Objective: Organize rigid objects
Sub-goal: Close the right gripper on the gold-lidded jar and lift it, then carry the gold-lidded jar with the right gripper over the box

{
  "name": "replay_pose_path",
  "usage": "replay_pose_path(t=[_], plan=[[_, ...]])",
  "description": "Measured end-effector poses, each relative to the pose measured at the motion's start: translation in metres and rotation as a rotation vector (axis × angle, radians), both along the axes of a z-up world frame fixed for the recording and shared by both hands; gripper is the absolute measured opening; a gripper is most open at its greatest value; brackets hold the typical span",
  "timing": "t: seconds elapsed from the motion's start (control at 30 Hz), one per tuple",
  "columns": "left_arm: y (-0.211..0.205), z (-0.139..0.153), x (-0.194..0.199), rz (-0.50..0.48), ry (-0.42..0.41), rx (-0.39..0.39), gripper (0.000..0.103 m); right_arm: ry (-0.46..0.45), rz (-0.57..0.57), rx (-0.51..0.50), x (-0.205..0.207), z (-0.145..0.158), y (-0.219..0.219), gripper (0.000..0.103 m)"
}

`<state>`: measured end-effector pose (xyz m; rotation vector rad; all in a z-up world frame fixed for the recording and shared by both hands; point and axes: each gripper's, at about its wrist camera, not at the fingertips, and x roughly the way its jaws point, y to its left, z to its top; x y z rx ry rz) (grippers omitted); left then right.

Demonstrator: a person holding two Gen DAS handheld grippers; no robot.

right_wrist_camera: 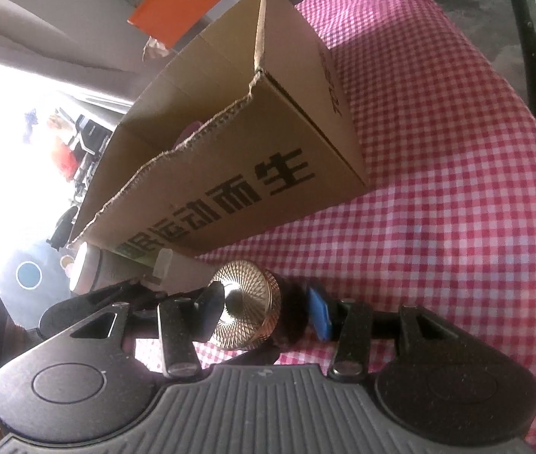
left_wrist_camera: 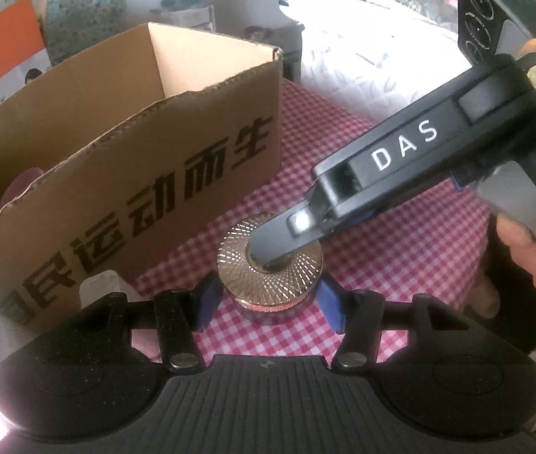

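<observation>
Ribbed grey housing fills the bottom of both wrist views, and just past it sit the blue-padded fingers. In the left wrist view the left gripper [left_wrist_camera: 268, 297] brackets a round rose-gold jar with a radially engraved metallic lid [left_wrist_camera: 269, 257], which stands upright on the red-and-white checked tablecloth [left_wrist_camera: 381, 257] at lower centre of the frame. Its jaws stand at a middling width, one pad on each side of the jar at its base; whether the pads actually press the jar wall cannot be told from here.

From the upper right of that frame the right gripper [left_wrist_camera: 268, 255] reaches in, one black finger lying across the lid's centre boss. In the right wrist view the jar [right_wrist_camera: 247, 312] sits between the right gripper's [right_wrist_camera: 264, 312] fingers, the left finger against the lid face, the blue pad apart on the right; a firm hold is not clear.

Being a squat cylinder, the jar has its axis vertical and the lid faces up; it has no meaningful long axis sideways. Both claws are on it, the left squarely astride it. An open brown corrugated cardboard box with black printed characters [left_wrist_camera: 124, 143] stands just beyond the jar, toward upper left, so the likely move is a lift up and over its torn near rim.
</observation>
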<state>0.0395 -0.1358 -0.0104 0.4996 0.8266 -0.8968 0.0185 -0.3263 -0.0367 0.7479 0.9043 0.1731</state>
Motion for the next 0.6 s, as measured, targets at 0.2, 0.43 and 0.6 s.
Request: replay_pose_path(t=[0.2,0.43,0.6], plan=[[-0.010,-0.005,-0.003,0.003,-0.019,0.032,0.057,0.002,0.007,0.016,0.008,-0.002,0.003,0.051],[-0.012,-0.004,-0.005,0.035,-0.013,0.037,0.056,-0.005,0.004,0.024,0.010,-0.004,0.004,0.053],[-0.014,-0.001,-0.005,0.053,-0.008,0.039,0.056,-0.005,0.002,0.013,0.009,-0.003,0.006,0.054]])
